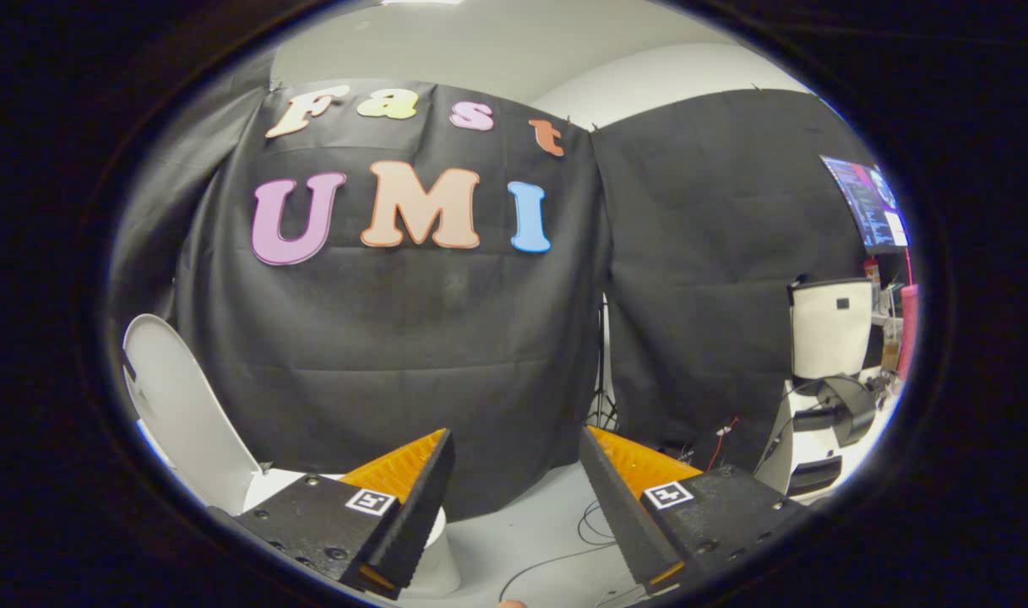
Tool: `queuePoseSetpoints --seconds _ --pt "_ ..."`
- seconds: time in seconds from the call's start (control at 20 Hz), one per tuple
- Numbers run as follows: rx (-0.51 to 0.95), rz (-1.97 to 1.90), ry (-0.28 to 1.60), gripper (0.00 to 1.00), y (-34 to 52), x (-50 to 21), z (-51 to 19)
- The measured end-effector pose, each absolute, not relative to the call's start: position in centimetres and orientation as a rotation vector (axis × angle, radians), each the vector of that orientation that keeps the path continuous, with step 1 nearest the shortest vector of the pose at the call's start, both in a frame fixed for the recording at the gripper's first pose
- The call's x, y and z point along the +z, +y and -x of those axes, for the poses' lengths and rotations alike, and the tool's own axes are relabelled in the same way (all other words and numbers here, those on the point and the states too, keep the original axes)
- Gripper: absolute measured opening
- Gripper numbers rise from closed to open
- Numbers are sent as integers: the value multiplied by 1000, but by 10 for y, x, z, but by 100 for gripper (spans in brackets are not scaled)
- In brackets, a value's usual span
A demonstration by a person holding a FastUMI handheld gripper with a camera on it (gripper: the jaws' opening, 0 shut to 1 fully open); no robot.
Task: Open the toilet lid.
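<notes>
Far to the left stands the white toilet lid. It is up, leaning back against the black cloth wall. Just below it, a bit of the white toilet bowl peeks out behind the left finger.

Next come the jaws of the gripper. They are spread wide apart and there is nothing between them but air. Each finger is black with an orange side and has a small black and white square sticker on top. The lid is off to the left of the left finger, not touching it.

Between the fingers and beyond them you can see the pale floor. Thin black cables curl across it. Some more wires, one of them red, lie near the bottom of the cloth wall, to the right.

Farther right stands a white and black machine with a pale boxy top. High above it, a screen glows with many colours. A pink thing stands at the far right; I cannot tell what it is.
</notes>
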State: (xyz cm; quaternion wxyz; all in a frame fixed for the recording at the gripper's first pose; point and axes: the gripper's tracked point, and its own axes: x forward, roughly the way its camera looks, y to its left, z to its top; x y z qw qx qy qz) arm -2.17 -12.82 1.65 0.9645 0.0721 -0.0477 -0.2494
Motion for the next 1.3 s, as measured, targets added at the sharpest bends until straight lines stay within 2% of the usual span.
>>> queuePoseSetpoints --seconds 0.55,1.3 --pt "-529 -226 -45 91 -135 -17 22" --pt "-542 -256 -50 91 -140 -22 28"
